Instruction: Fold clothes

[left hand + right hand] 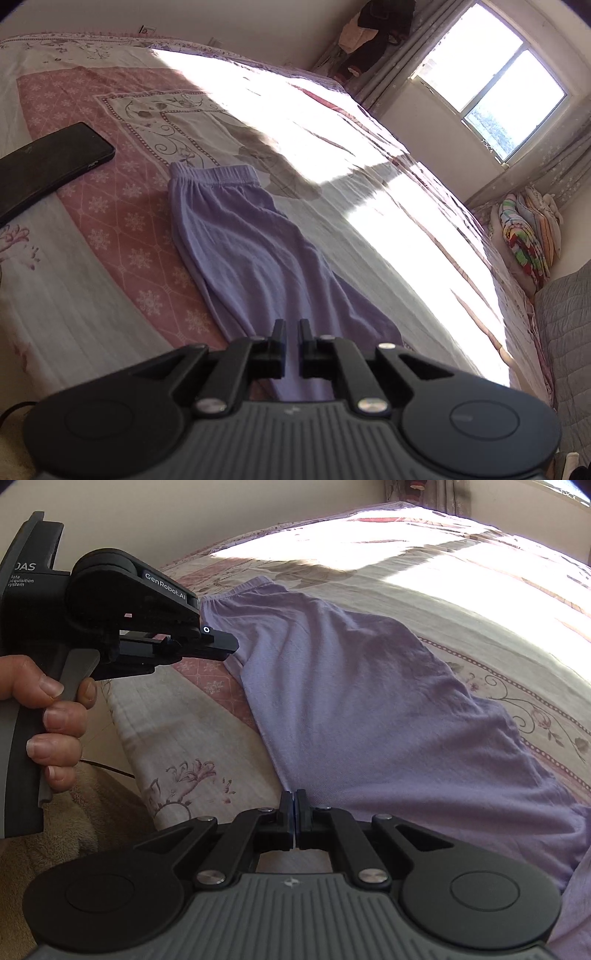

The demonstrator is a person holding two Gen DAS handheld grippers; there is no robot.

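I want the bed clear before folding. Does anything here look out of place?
Yes: a black phone-like slab lies on the bedspread, left of the purple trousers, and has no part in the folding. The trousers themselves lie flat, only lightly wrinkled. Nothing looks spilled or damaged.

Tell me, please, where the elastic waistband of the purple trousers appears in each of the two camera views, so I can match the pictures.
Left wrist view: the waistband lies left of centre, in the upper middle, at the garment's far end.
Right wrist view: the waistband sits upper left, partly hidden behind the left gripper.
Shared landmark: the bedspread's pink snowflake border beside the trousers.
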